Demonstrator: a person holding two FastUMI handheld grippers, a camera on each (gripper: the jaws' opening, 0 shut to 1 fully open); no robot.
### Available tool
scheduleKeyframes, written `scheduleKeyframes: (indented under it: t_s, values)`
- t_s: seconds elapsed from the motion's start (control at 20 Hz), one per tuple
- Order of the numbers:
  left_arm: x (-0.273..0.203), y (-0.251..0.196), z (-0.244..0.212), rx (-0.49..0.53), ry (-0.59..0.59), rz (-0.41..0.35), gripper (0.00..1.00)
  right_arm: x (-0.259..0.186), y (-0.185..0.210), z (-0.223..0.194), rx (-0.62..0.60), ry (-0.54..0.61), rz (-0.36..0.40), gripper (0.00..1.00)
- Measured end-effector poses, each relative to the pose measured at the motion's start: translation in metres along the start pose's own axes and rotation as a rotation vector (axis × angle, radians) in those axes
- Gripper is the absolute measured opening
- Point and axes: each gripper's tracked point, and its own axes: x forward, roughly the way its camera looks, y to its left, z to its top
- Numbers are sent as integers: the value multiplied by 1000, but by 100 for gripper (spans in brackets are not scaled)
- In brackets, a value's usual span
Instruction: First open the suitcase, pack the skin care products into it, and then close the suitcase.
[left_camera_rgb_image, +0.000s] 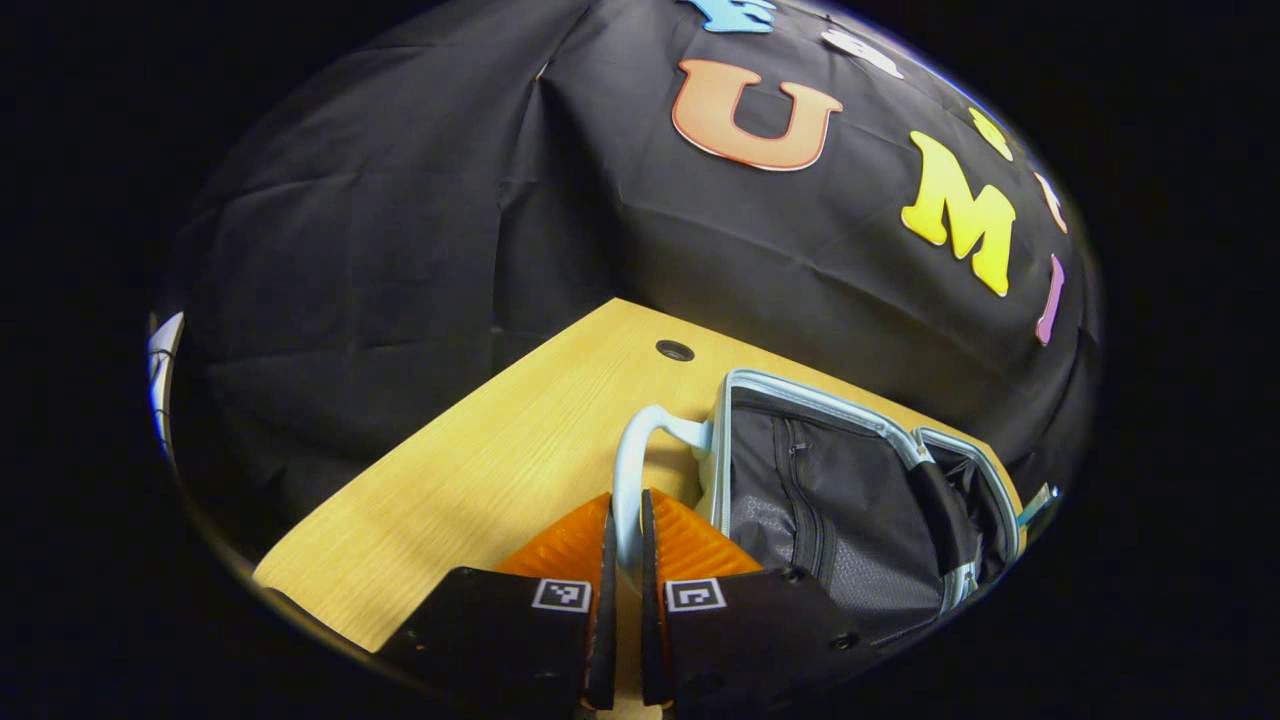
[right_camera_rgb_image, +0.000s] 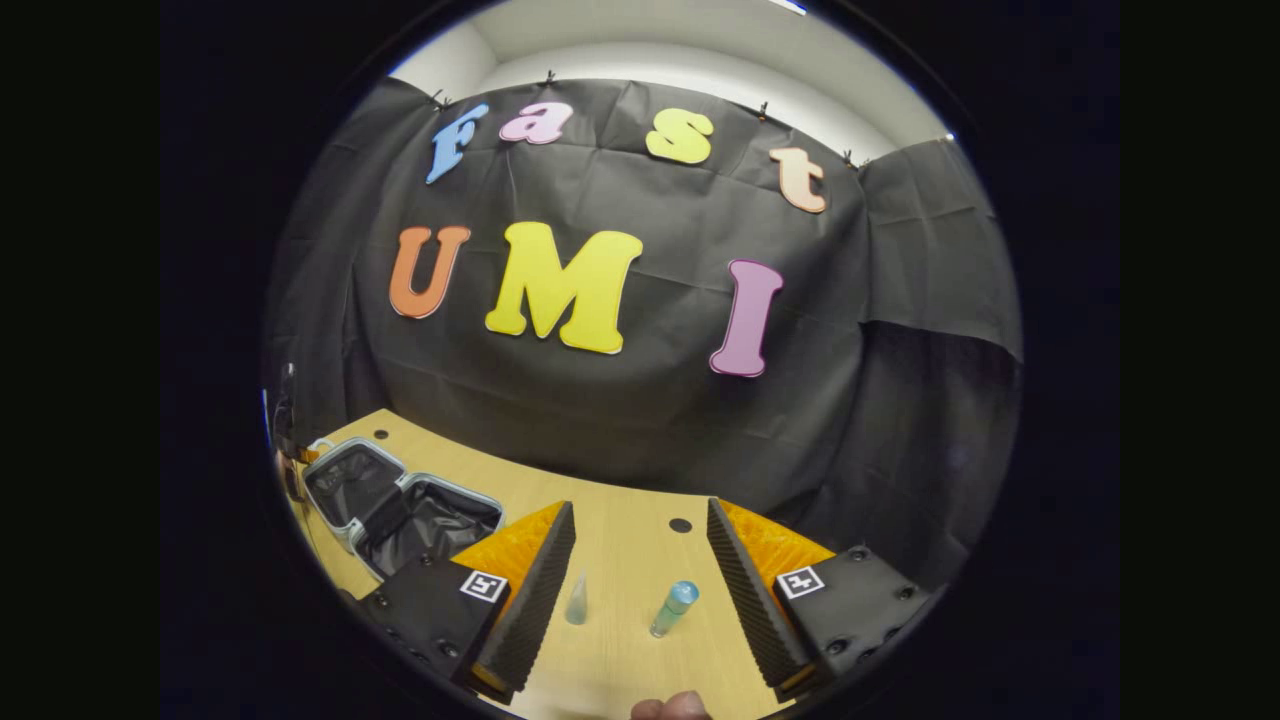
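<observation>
In the left gripper view my left gripper (left_camera_rgb_image: 626, 512) is shut on the pale blue handle (left_camera_rgb_image: 636, 450) of the suitcase (left_camera_rgb_image: 830, 500), which lies open with its black lining showing. In the right gripper view the same open suitcase (right_camera_rgb_image: 400, 505) lies at the far left of the wooden table (right_camera_rgb_image: 620, 560). My right gripper (right_camera_rgb_image: 640, 520) stands open above the table. Between and beyond its fingers stand two skin care products: a small clear bottle (right_camera_rgb_image: 577, 600) and a teal-capped bottle (right_camera_rgb_image: 673, 607). Neither touches the fingers.
The table's far edge meets the black cloth wall. A cable hole (right_camera_rgb_image: 680, 525) sits behind the bottles, and another hole (left_camera_rgb_image: 675, 350) lies near the suitcase's far corner. A fingertip (right_camera_rgb_image: 672, 708) of the hand shows at the bottom edge.
</observation>
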Motion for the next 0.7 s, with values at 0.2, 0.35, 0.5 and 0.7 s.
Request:
scheduleKeyframes:
  t_s: [0.2,0.35,0.5,0.7]
  values:
    - [-4,15,1,-4,-23,58,37,-3,-2,-1,3,1,4,79]
    - [-23,17,12,0,-47,92,85,-5,-9,-3,26,-1,4,78]
    - [-58,-11,44,69,-121,104,95,-6,-15,-5,62,-7,9,79]
    - [-125,-102,109,141,-304,54,98,-10,-38,-5,107,-38,5,78]
